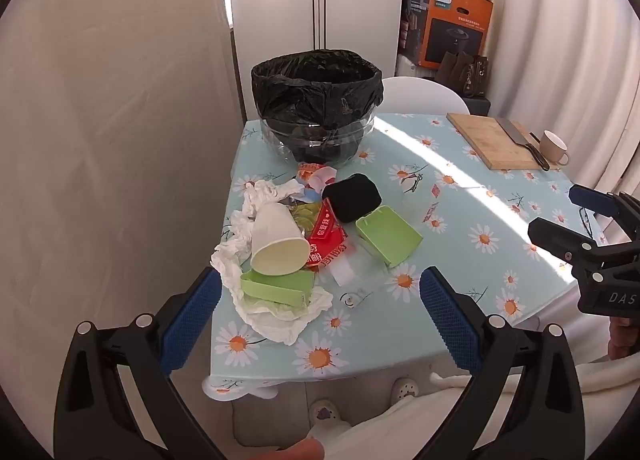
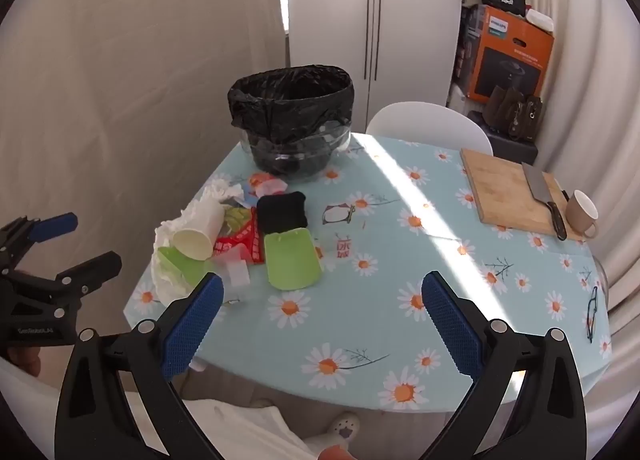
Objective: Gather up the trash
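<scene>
Both my grippers, left gripper (image 1: 320,312) and right gripper (image 2: 322,320), gape wide with nothing between the fingers. Trash pile at eleven o'clock on the daisy tablecloth (image 2: 400,260): paper cup (image 1: 276,246) tipped on tissues (image 1: 280,316), green box pieces (image 1: 388,236), red wrapper (image 1: 328,238). Black-lined bin (image 1: 316,99) at twelve, behind the pile.

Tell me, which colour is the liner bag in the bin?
Black; the liner bag shows best in the right wrist view.
</scene>
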Tool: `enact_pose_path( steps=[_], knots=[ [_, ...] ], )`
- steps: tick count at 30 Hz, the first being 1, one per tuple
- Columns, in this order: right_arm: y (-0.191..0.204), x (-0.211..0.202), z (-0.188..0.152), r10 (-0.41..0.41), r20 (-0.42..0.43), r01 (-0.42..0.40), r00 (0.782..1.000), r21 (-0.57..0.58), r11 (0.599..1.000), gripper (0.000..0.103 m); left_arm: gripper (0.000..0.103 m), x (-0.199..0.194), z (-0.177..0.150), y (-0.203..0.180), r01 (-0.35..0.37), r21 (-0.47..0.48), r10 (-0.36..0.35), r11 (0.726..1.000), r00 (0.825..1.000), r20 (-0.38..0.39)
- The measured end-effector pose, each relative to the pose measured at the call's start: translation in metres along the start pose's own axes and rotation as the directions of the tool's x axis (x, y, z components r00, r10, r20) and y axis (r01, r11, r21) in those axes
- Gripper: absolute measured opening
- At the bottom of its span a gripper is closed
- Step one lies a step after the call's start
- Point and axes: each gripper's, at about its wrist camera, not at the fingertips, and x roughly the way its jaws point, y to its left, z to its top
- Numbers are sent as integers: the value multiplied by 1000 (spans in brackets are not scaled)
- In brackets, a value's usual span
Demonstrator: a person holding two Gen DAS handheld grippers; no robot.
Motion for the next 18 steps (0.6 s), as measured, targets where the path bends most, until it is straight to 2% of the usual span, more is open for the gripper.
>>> enact_pose_path(
  steps=[2, 5, 7, 18],
  knots=[
    [1, -1, -1, -1, 7, 1, 1000, -4, 1000, 95, 97, 0, 1, -2, -13, 1, 13, 1000, 1000, -2],
    [1, -1, -1, 4, 8, -4, 1000, -7, 1000, 95, 97, -6, 1, 5, 16, -18, -16, 1000, 1000, 17],
    [0, -1, -1, 9, 7, -9, 1000, -5, 1000, 95, 97, -7, 3, 8, 7, -18, -6, 1000, 1000, 16],
    [-3, -4, -1, 10, 4, -10, 1000, -16, 1000, 95, 97, -4, 4, -7, -4, 16, 4, 1000, 1000, 9]
  ],
)
